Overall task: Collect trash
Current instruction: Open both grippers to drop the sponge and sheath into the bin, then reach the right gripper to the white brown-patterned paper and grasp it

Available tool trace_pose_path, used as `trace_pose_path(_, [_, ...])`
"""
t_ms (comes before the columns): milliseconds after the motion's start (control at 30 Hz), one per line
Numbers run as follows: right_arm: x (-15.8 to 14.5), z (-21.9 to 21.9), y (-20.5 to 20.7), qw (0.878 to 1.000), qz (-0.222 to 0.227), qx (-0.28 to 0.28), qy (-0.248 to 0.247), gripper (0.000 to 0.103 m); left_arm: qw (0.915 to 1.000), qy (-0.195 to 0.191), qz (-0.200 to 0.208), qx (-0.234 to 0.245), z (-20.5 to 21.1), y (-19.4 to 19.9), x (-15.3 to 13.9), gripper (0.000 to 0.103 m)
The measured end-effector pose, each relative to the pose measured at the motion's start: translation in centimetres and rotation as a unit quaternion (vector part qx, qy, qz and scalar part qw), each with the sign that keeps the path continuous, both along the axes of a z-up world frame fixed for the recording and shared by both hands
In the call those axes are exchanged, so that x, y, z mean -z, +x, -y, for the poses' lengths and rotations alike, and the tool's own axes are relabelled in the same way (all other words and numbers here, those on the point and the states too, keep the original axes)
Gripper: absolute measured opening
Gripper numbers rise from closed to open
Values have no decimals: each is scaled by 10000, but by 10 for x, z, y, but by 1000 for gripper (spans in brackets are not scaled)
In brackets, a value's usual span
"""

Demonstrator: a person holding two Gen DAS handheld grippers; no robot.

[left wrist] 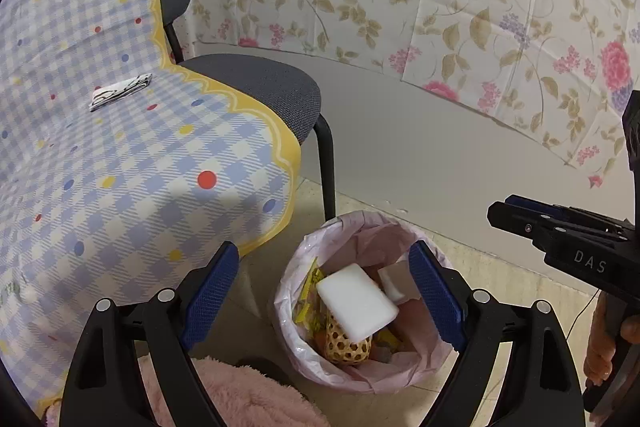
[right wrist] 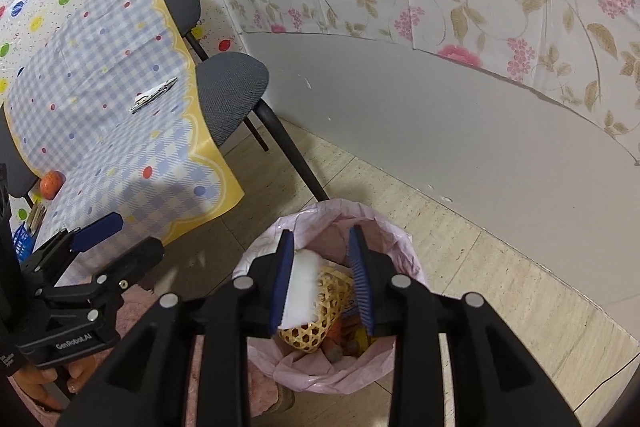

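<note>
Your left gripper [left wrist: 324, 291] hangs over the trash bin [left wrist: 288, 291] with its 2 blue-padded fingers [left wrist: 210, 291] spread wide and nothing between them. The bin stands on the pale tiled floor [left wrist: 500, 275] beside the table, lined with a pink bag [right wrist: 384, 227]. Inside it you can see a white foam block [left wrist: 356, 301] lying tilted on top of a woven yellow basket [left wrist: 346, 347], with yellow wrappers [left wrist: 306, 291] along the left wall and a second white piece [left wrist: 390, 281] behind the block.

Your right gripper [right wrist: 322, 275] is also above the bin, its jaws partly open. The white block [right wrist: 304, 287] sits right against the left pad [right wrist: 282, 279] in that view, but you cannot tell whether the pad touches it or the block simply lies below; the right pad [right wrist: 360, 279] is clear of it. Seen from the left wrist, the right gripper [left wrist: 560, 227] points in from the side, off the bin, with its jaws nearly together.

On the table, covered by a blue checked cloth [left wrist: 120, 167] with coloured dots, 1 folded black-and-white wrapper [left wrist: 120, 93] lies well away from the bin. A grey chair [left wrist: 260, 83] stands tucked against the table's far edge. An orange ball-like thing [right wrist: 52, 183] sits at the table's left side in the right wrist view.
</note>
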State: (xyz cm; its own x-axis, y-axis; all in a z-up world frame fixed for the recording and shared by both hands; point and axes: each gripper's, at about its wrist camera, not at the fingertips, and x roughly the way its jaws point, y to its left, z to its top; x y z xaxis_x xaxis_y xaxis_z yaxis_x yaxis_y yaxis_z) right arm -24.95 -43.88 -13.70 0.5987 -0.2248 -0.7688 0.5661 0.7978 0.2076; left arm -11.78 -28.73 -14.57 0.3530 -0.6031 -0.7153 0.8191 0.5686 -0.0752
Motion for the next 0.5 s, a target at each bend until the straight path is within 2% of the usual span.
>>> trace_pose_path(400, [-28, -34, 31, 9976, 173, -632, -221, 31, 9965, -130, 229, -791, -56, 32, -35, 86])
trace_pose_path(467, [-31, -41, 44, 9962, 205, -807, -265, 36, 9945, -107, 286, -999, -69, 43, -42, 86])
trace_pose_path(500, [-33, -45, 53, 9950, 223, -931, -271, 43, 9933, -99, 323, -1102, -76, 49, -46, 86])
